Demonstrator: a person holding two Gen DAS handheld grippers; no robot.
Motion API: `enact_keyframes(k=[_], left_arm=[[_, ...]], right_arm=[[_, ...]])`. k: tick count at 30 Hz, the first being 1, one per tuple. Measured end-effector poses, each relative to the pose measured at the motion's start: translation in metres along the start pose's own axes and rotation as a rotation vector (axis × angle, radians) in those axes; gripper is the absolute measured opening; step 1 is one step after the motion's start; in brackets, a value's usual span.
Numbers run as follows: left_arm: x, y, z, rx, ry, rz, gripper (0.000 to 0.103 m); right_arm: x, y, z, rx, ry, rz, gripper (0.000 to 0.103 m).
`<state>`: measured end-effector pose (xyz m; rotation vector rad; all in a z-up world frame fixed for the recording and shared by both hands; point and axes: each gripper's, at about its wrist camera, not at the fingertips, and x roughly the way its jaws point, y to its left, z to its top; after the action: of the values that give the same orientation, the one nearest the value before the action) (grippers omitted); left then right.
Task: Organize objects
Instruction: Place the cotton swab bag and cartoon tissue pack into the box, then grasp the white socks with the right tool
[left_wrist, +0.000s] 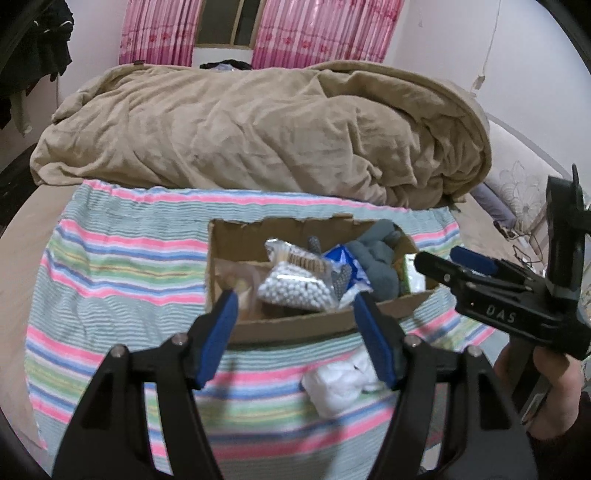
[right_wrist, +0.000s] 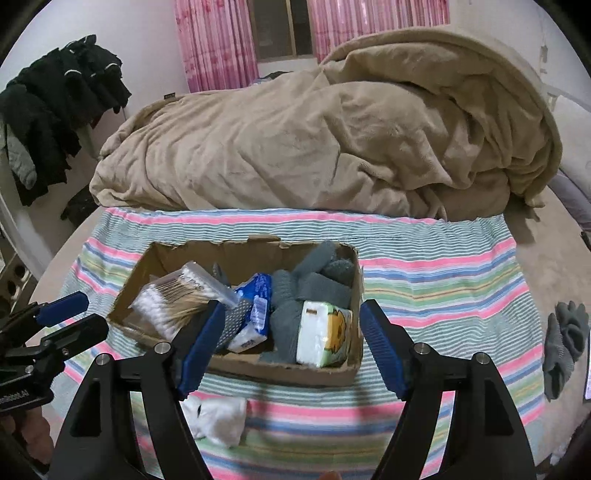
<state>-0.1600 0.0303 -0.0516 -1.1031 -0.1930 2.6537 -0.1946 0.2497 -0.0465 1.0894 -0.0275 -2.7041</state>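
Observation:
A cardboard box (left_wrist: 295, 323) (right_wrist: 280, 369) sits on a striped cloth (left_wrist: 110, 266) (right_wrist: 443, 288) on the bed. It holds a cotton swab pack (right_wrist: 177, 299) (left_wrist: 295, 284), a blue tissue pack (right_wrist: 255, 306), grey gloves (right_wrist: 317, 284) (left_wrist: 376, 258) and a white-green tissue pack (right_wrist: 325, 336). A crumpled white item (left_wrist: 340, 384) (right_wrist: 218, 417) lies on the cloth in front of the box. My left gripper (left_wrist: 295, 332) is open and empty above the box's near edge. My right gripper (right_wrist: 291, 343) is open and empty over the box; it also shows in the left wrist view (left_wrist: 439, 264).
A bunched tan blanket (left_wrist: 258, 129) (right_wrist: 332, 140) fills the bed behind the cloth. Another grey glove (right_wrist: 565, 339) lies at the cloth's right edge. Dark clothes (right_wrist: 55, 103) hang at the left. Pink curtains (left_wrist: 314, 29) cover the far window.

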Motion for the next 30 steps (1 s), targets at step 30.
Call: enact_keyframes(k=[30], left_arm=[[-0.006, 0.047, -0.079, -0.095, 0.096, 0.079, 0.067]], right_arm=[[0.004, 0.047, -0.072, -0.018, 0.117, 0.081, 0.078]])
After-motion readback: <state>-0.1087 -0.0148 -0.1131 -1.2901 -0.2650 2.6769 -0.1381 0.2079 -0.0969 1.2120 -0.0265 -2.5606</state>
